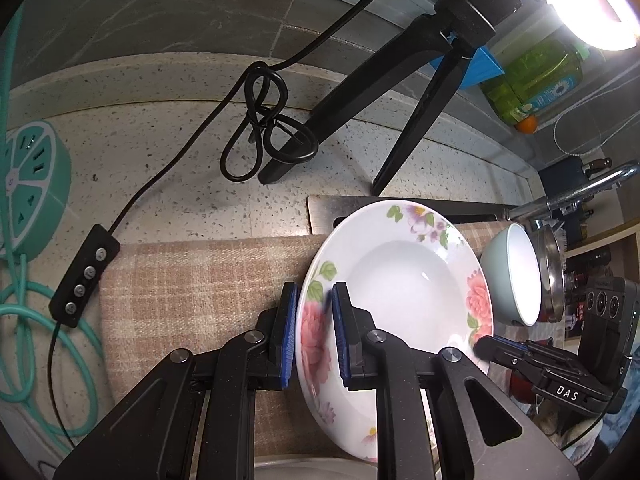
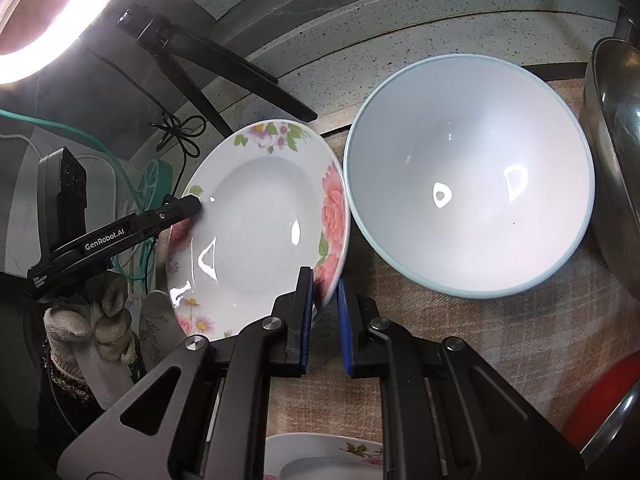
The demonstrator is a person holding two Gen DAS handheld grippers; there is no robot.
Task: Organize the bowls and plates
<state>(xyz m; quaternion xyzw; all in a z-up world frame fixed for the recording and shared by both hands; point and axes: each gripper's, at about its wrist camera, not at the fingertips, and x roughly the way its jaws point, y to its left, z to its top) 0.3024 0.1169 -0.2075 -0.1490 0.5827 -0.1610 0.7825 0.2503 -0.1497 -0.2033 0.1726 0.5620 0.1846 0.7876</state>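
A white floral plate (image 1: 400, 280) (image 2: 256, 220) is held tilted over a checked cloth (image 1: 192, 280) by both grippers. My left gripper (image 1: 315, 286) is shut on the plate's left rim, its blue pads pressing either side; in the right wrist view the left gripper (image 2: 194, 206) shows at that same edge. My right gripper (image 2: 325, 278) is shut on the opposite rim, next to the pink flower, and the right gripper (image 1: 482, 344) also appears in the left wrist view. Just right of the plate, a pale blue bowl (image 2: 468, 176) (image 1: 508, 276) sits on the cloth.
A steel bowl (image 2: 616, 160) stands right of the blue bowl, a red item (image 2: 600, 400) nearer. Another floral plate (image 2: 320, 456) lies below the grippers. Behind are a black tripod (image 1: 360, 92), a cable remote (image 1: 84, 276), a teal power strip (image 1: 32, 184) and a faucet (image 1: 580, 196).
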